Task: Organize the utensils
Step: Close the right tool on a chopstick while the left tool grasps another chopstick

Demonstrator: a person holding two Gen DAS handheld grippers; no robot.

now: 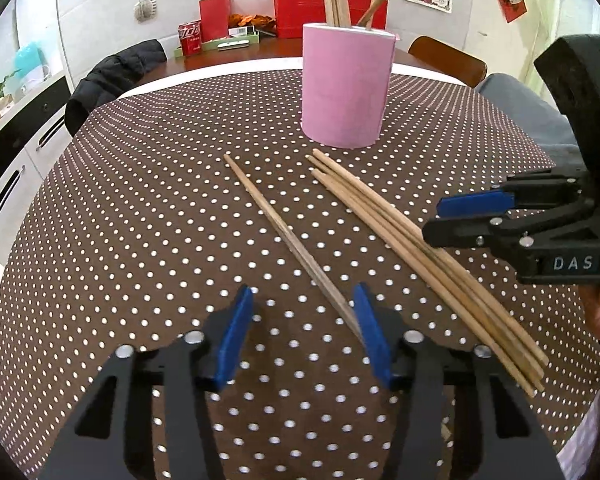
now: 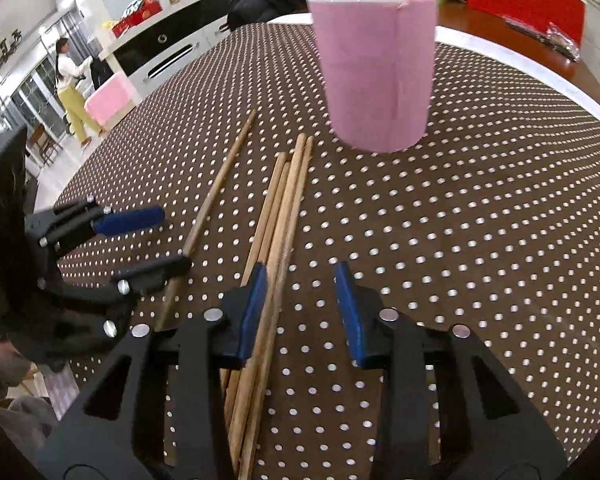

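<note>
Brown cloth with white dots covers the round worktop (image 1: 148, 208), with cabinets, chairs and red boxes behind it.

From the left wrist view, the left gripper (image 1: 302, 338) points down at the cloth with its blue pads apart. A single chopstick (image 1: 276, 224) lies between them, its near end just against the right-hand pad; the other pad stands clear, so nothing is clamped. From that near end the stick runs off toward 11 o'clock. The right gripper (image 1: 440, 220) reaches in from 3 o'clock over the bundle of chopsticks (image 1: 412, 248).

From the right wrist view, the right gripper (image 2: 302, 312) also has its pads apart. The bundle (image 2: 280, 216) passes along the left-hand pad, touching or nearly touching it, while the right-hand pad is well off with bare cloth between. The left gripper (image 2: 168, 236) shows at 9 o'clock beside the single chopstick (image 2: 220, 184).

Beyond both, at 12 o'clock, the pink cup (image 1: 346, 88) stands upright just past the far tips, already holding several chopsticks.

These wooden sticks look light, stiff and smooth, so they would likely roll or pivot if pinched near an end. Taking one nearer its middle should keep it balanced. The bundle may scatter, and picking one stick from it calls for care, since the neighbours lie touching.
</note>
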